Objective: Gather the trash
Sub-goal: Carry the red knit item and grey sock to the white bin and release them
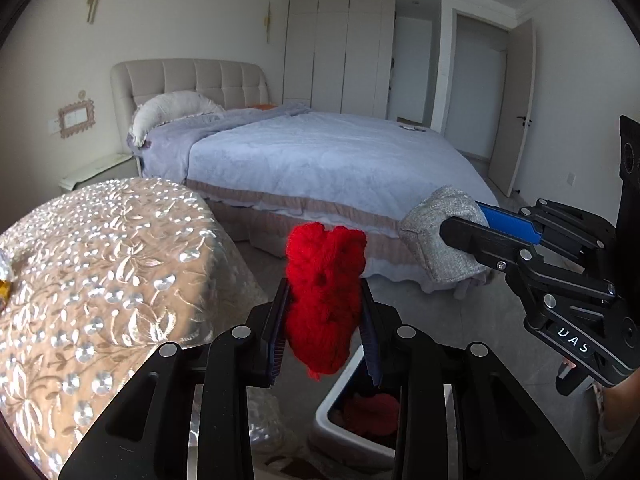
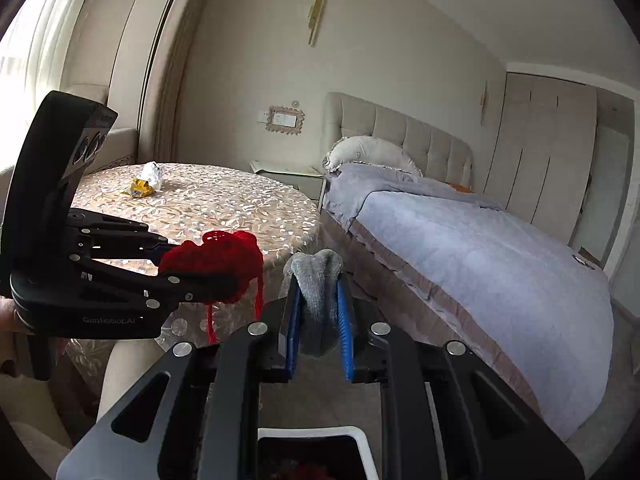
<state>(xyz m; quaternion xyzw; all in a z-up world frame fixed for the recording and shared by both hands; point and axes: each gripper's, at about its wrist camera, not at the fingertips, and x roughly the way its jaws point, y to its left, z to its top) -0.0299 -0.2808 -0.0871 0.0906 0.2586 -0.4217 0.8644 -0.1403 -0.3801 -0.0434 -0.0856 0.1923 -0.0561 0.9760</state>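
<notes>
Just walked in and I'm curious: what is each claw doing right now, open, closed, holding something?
Left claw: closed on a red knitted piece.
Right claw: closed on a grey knitted piece.

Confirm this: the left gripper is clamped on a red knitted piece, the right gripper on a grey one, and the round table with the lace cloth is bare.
Not quite. The left gripper does clamp the red knitted piece and the right gripper the grey one, but the round table is not bare: the right wrist view shows crumpled wrappers lying on it.
</notes>
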